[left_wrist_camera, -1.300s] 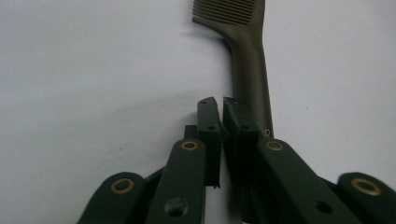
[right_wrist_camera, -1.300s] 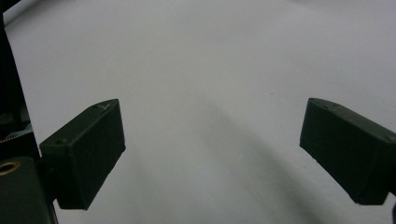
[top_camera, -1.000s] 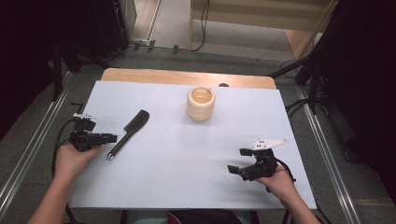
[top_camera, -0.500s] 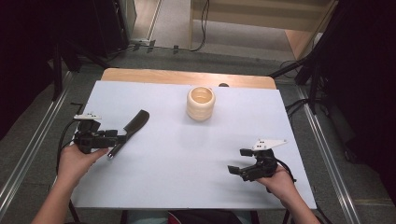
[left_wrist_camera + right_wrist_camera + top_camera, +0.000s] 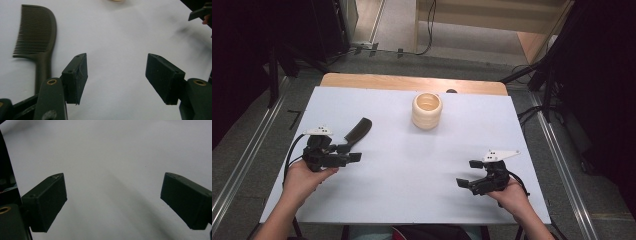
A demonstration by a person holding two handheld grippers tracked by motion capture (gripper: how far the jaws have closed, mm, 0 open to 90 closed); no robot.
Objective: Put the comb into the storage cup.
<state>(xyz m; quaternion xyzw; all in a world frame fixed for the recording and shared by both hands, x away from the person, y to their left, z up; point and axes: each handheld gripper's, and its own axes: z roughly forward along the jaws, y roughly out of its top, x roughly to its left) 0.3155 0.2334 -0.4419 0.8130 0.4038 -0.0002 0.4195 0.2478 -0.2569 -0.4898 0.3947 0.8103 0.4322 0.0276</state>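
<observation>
High view shows the white counter (image 5: pixel 402 165) as the biggest thing, with a strip of bare wood along its far edge. On it, ahead of both grippers and roughly between them, stands a pale ribbed cup (image 5: pixel 427 110), upright, well apart from either. A dark comb (image 5: pixel 356 133) lies nearer, just ahead of the left hand-held gripper (image 5: pixel 351 152); from above the gripper's forward tip overlaps the comb's handle end, and whether they touch cannot be told.

Left gripper view has the comb (image 5: pixel 37 37) to the left of the left hand-held gripper (image 5: pixel 117 77), teeth pointing left, handle running back beside and behind the left jaw. The jaws stand spread wide with bare counter between them, holding nothing. The other gripper's jaw tip peeks in at the upper right corner.

The right hand-held gripper (image 5: pixel 469 175) sits low on the right side of the counter, held in the person's right hand (image 5: pixel 512 195). In the right gripper view the right hand-held gripper (image 5: pixel 113 205) is likewise released, jaws far apart over blank white surface.
</observation>
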